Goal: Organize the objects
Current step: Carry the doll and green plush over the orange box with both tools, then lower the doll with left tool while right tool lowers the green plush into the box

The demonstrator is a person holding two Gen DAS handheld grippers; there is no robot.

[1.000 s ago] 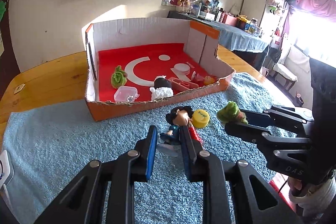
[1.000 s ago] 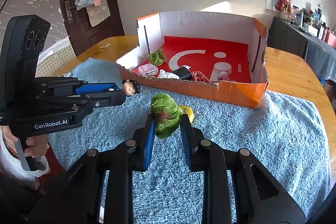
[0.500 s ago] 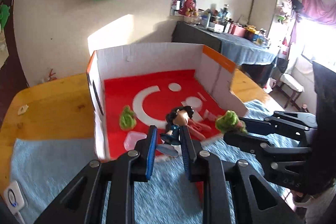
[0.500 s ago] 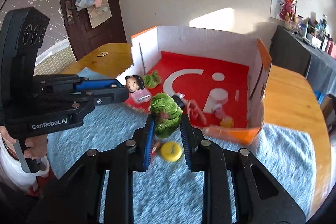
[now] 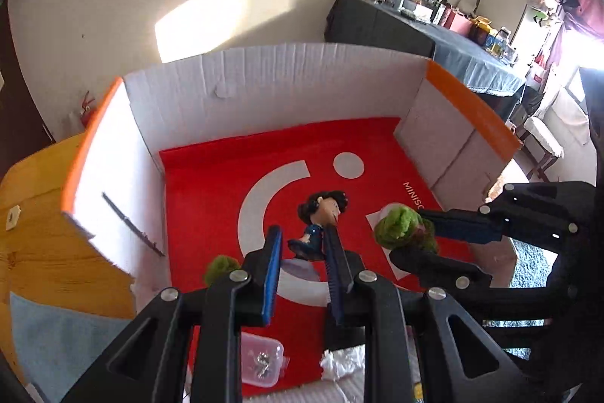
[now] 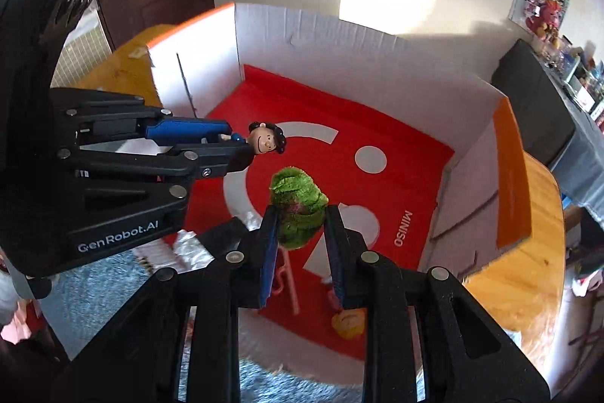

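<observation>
The dark-haired figurine (image 5: 321, 214), clamped in the left gripper (image 5: 302, 244), and the green plush toy (image 6: 298, 206), pinched by the right gripper (image 6: 300, 225), hang over the cardboard box (image 5: 264, 93)'s red floor; lower both before releasing, apart.

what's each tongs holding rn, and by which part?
Left tongs: doll, gripped at its lower body, head sticking out. Right tongs: green fuzzy toy, gripped at its lower half. Both over the box.

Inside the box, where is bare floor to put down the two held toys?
Free: the red floor toward the back wall, around the white arc and dot. Crowded: the near edge, with the plastic case, green tuft, pink piece and yellow toy.
</observation>
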